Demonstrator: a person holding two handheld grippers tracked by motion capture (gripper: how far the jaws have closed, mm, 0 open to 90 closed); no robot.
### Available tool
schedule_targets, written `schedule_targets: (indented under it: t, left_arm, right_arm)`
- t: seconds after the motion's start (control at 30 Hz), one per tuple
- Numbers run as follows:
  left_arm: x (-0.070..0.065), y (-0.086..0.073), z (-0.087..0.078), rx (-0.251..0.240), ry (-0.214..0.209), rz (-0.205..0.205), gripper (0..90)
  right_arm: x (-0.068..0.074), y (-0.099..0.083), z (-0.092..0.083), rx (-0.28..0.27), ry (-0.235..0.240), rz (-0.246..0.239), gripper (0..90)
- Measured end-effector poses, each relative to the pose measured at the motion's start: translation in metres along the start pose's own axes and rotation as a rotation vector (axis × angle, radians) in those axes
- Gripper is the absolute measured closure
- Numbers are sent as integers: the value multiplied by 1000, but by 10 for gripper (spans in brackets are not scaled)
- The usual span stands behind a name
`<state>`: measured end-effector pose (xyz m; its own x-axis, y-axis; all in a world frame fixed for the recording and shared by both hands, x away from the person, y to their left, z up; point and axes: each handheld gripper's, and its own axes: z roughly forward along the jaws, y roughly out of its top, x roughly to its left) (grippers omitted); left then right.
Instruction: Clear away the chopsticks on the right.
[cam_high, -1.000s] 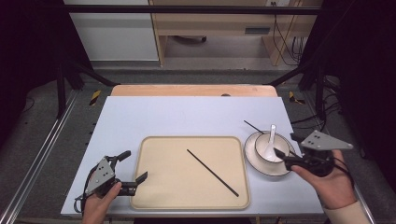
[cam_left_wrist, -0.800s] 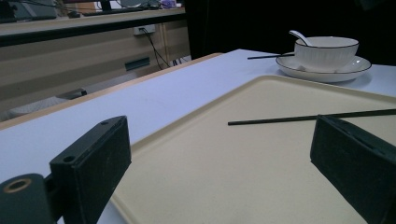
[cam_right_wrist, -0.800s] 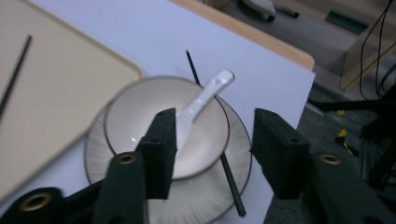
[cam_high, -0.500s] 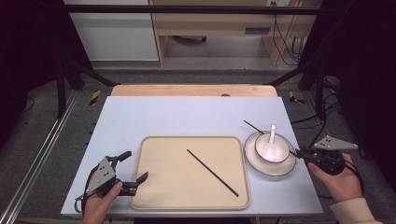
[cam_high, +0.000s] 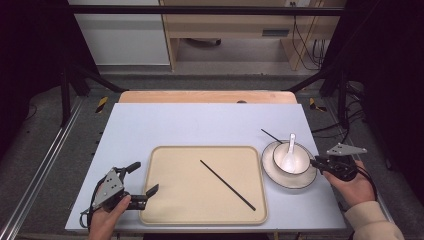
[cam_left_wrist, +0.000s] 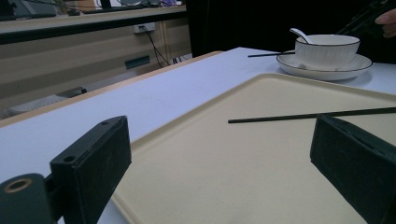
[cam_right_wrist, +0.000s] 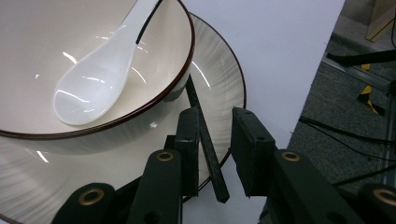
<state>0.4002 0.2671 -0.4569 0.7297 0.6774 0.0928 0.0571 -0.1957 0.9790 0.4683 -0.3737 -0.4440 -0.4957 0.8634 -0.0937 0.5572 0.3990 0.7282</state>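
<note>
Your right gripper had its jaws slightly apart around 1 thin black chopstick, which lay across the plate rim beside the bowl without being clamped. Your left gripper sat wide open at the tray edge. That chopstick looked light, stiff and slippery; I'd have gripped it near mid-length.

Right gripper, black two-jaw tool with grey three-cornered plate, is retreating toward the right edge of the high view, now sitting at the rim of the white dark-rimmed saucer; its hand is shifting slightly upward.
</note>
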Motion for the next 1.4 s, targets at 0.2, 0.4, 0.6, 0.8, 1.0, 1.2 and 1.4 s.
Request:
schedule_targets:
  t: [0.2, 0.4, 0.6, 0.8, 1.0, 1.2, 1.4]
  left_arm:
    - [0, 0, 0, 1, -3, 1, 50]
    - [0, 0, 0, 3, -4, 0, 50]
    - [0, 0, 0, 4, -3, 0, 50]
    - [-1, 0, 0, 3, -2, 2, 50]
    - [-3, 0, 2, 3, -5, -1, 50]
    - [-3, 2, 0, 4, -2, 8, 50]
    - [-2, 2, -1, 5, 1, 9, 50]
  right_arm:
    - [2, 0, 9, 29, 13, -20, 761]
    - [4, -3, 12, 36, 30, -45, 846]
    - [2, -2, 6, -2, -8, -35, 854]
    - [5, 10, -25, -118, -122, 24, 854]
    - [63, 37, -65, -249, -44, -13, 854]
    - [142, 47, -51, -192, 135, -125, 854]
    - [186, 37, -9, -65, 241, -141, 854]
